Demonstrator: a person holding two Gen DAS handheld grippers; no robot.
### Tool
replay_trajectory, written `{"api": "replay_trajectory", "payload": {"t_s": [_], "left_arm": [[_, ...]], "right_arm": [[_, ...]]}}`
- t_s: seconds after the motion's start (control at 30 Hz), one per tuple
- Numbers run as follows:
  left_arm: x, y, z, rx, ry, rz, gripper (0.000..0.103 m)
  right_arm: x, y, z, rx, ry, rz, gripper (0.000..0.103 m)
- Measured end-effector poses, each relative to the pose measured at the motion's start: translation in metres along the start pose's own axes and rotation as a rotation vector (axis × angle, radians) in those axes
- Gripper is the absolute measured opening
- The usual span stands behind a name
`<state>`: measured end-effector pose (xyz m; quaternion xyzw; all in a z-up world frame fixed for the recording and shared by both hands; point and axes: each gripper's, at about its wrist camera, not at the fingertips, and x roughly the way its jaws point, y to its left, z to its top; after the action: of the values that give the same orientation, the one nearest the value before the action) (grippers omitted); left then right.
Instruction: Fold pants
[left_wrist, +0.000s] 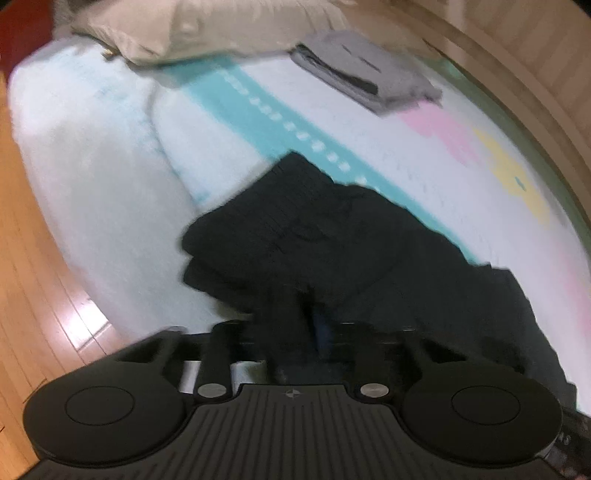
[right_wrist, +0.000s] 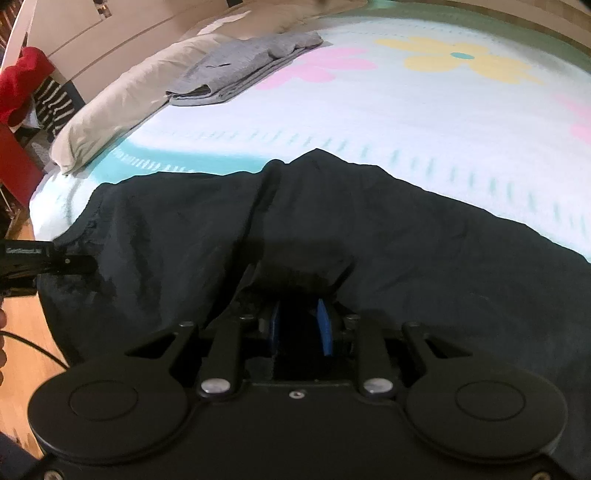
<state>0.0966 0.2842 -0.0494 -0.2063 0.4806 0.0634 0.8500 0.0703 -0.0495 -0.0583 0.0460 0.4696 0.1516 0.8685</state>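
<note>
Black pants (left_wrist: 332, 236) lie spread on a bed with a white, teal and flower-print cover (left_wrist: 369, 122). My left gripper (left_wrist: 299, 314) is shut on an edge of the pants, its fingers buried in dark cloth. In the right wrist view the pants (right_wrist: 406, 251) spread wide across the near bed edge. My right gripper (right_wrist: 301, 325) is shut on a bunch of the black cloth, blue pads (right_wrist: 325, 325) showing on either side. The left gripper (right_wrist: 44, 258) shows at the left edge of the right wrist view, on the pants' left side.
A folded grey garment (left_wrist: 362, 70) (right_wrist: 236, 74) lies farther up the bed by a beige pillow (right_wrist: 122, 103) (left_wrist: 192, 29). Wooden floor (left_wrist: 29, 258) lies left of the bed. Red and striped items (right_wrist: 26, 88) sit beyond the pillow.
</note>
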Motion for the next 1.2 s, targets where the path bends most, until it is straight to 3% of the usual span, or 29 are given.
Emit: {"api": "replay_trajectory", "payload": {"t_s": [0.2,0.33,0.47,0.57,0.7,0.8,0.93,1.07,1.2], "left_arm": [[-0.04,-0.027,0.001,0.06,-0.11,-0.01,0.009],[-0.079,-0.057,-0.002,0.123,-0.193,-0.091,0.009],[-0.116,-0.112,-0.013,0.262,-0.29,-0.182,0.009],[-0.127,-0.162,-0.031,0.388,-0.31,-0.27,0.009],[-0.114,-0.226,-0.065,0.541,-0.242,-0.37,0.009],[-0.087,-0.268,-0.095,0.636,-0.125,-0.417,0.009],[-0.046,-0.305,-0.136,0.753,0.011,-0.41,0.014],[-0.022,-0.32,-0.163,0.793,0.153,-0.414,0.026],[-0.028,-0.327,-0.177,0.878,0.135,-0.443,0.029]], "right_arm": [[-0.015,-0.003,-0.004,-0.01,0.004,0.008,0.035],[-0.03,-0.011,-0.007,-0.002,-0.003,0.002,0.035],[-0.049,-0.031,-0.009,0.043,-0.015,-0.007,0.035],[-0.064,-0.051,-0.012,0.084,-0.031,-0.038,0.035],[-0.083,-0.087,-0.019,0.161,-0.051,-0.095,0.035],[-0.098,-0.118,-0.026,0.235,-0.067,-0.151,0.035],[-0.115,-0.158,-0.038,0.331,-0.07,-0.215,0.035],[-0.126,-0.183,-0.049,0.382,-0.078,-0.269,0.036],[-0.139,-0.195,-0.054,0.435,-0.119,-0.279,0.037]]}}
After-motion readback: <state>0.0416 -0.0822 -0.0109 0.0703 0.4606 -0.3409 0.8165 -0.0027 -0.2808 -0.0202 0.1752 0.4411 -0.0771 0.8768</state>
